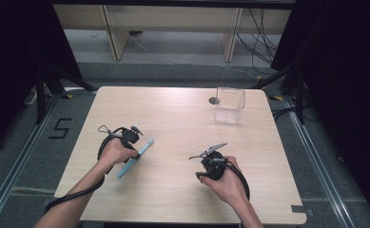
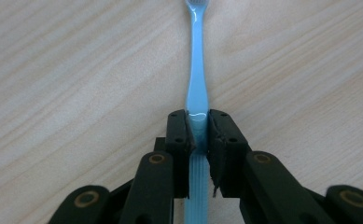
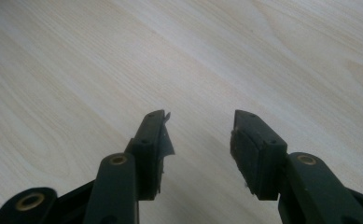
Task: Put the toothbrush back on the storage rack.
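Observation:
A light blue toothbrush lies slanted on the wooden table at the left, bristle end toward the far right. My left gripper is shut on its handle. In the left gripper view both black pads press the toothbrush at the ribbed part of its handle, and the neck runs straight ahead from my left gripper with the head at the top edge. My right gripper rests lower right of centre, held in a hand. In the right gripper view, the jaws of my right gripper stand open over bare wood.
A clear plastic box stands upright at the table's far right, next to a small round hole in the tabletop. Black cables trail from both grippers. Beyond the table are desk legs and floor cables.

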Available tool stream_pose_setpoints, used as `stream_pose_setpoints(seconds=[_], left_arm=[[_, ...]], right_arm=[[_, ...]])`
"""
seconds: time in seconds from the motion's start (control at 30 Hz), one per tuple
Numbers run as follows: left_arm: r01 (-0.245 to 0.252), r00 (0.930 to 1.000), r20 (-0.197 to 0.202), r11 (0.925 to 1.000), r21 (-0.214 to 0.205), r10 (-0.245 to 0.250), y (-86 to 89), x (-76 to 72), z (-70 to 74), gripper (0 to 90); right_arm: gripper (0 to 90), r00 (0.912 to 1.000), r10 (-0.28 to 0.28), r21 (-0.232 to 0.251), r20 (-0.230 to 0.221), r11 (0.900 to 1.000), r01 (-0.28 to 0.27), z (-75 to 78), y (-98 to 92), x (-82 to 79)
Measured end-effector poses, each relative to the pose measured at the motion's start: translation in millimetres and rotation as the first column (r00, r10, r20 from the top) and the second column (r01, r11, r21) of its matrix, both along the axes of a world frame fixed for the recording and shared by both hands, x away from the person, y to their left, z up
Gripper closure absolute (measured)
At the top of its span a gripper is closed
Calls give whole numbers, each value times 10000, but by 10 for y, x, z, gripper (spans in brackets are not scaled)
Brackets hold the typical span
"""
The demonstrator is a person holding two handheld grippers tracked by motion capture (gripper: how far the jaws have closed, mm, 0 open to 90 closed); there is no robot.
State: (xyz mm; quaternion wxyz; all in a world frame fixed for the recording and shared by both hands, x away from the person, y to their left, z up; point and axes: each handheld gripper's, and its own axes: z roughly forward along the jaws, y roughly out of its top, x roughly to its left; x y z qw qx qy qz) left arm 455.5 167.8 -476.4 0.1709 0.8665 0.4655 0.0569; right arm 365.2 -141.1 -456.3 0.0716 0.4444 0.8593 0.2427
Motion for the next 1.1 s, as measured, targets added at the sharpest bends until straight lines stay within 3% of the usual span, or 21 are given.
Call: stream_pose_setpoints(seconds=[0.03, 0.07, 0.1, 0.3, 0.37, 0.4, 0.5, 0.57, 0.6, 0.63, 0.67, 0.7, 0.73, 0.8, 0.87, 0.9, 0.93, 1.0, 1.07, 1.1], left_arm=[[0, 10000, 0, 10000, 0, 0, 0, 0, 0, 779], [312, 9990, 325, 9995, -84, -309, 33, 6, 27, 780], [222, 9993, 306, 9995, -243, -215, 33, -13, 44, 780], [485, 9941, 1031, 9903, -1304, -352, 64, -76, 110, 779], [544, 9925, 1161, 9881, -1439, -378, 70, -88, 119, 779], [660, 9888, 1430, 9831, -1708, -415, 72, -117, 134, 779], [745, 9858, 1624, 9771, -1993, -420, 69, -146, 163, 780], [877, 9781, 2044, 9678, -2359, -388, 67, -187, 198, 780], [877, 9781, 2044, 9678, -2359, -388, 67, -187, 198, 780], [912, 9768, 2107, 9657, -2430, -393, 66, -201, 214, 780], [962, 9705, 2390, 9593, -2655, -312, 58, -231, 224, 780], [962, 9705, 2390, 9593, -2655, -312, 58, -231, 224, 780], [1037, 9673, 2515, 9547, -2788, -317, 55, -259, 239, 779], [1126, 9632, 2672, 9477, -2987, -302, 50, -285, 244, 780], [1131, 9606, 2767, 9462, -3032, -262, 45, -300, 247, 779], [1207, 9584, 2843, 9401, -3189, -266, 40, -314, 245, 780], [1169, 9559, 2934, 9375, -3278, -166, 32, -324, 238, 780], [1225, 9528, 3032, 9340, -3356, -160, 28, -335, 238, 779], [1317, 9492, 3143, 9295, -3446, -180, 26, -337, 242, 779], [1290, 9461, 3237, 9294, -3457, -109, 21, -343, 245, 780]], right_arm=[[553, 10000, 0, 0, 0, 10000, 0, 0, 0, 0], [554, 9999, 44, 14, 92, 10000, -44, -2, 3, 8], [555, 9999, -96, 17, -49, 10000, 96, 8, 11, -2], [563, 9994, -6, 336, 345, 9994, -6, 10, 0, 15], [565, 9989, -68, 482, 468, 9988, 45, 14, 2, 18], [566, 9983, -44, 576, 579, 9983, 11, 13, 1, 26], [566, 9975, -84, 772, 706, 9970, 29, 15, 6, 37], [567, 9950, -327, 1205, 943, 9925, 212, 15, 27, 46], [567, 9950, -327, 1205, 943, 9925, 212, 15, 27, 46], [565, 9916, -299, 1471, 1261, 9891, 111, 4, 32, 67], [565, 9900, -520, 1790, 1309, 9834, 279, -6, 53, 65], [565, 9900, -520, 1790, 1309, 9834, 279, -6, 53, 65], [564, 9848, -366, 1870, 1698, 9823, 43, -13, 44, 99], [564, 9853, -623, 2203, 1591, 9751, 261, -16, 61, 101], [565, 9863, -536, 2257, 1563, 9741, 171, -16, 58, 115], [565, 9859, -887, 2658, 1417, 9628, 484, -18, 67, 120], [566, 9832, -689, 2629, 1690, 9646, 224, -21, 56, 142], [567, 9823, -1102, 3035, 1515, 9509, 599, -12, 65, 132], [567, 9763, -1116, 3144, 1855, 9480, 486, -6, 44, 144], [567, 9756, -1229, 3232, 1818, 9445, 588, 3, 48, 138]])
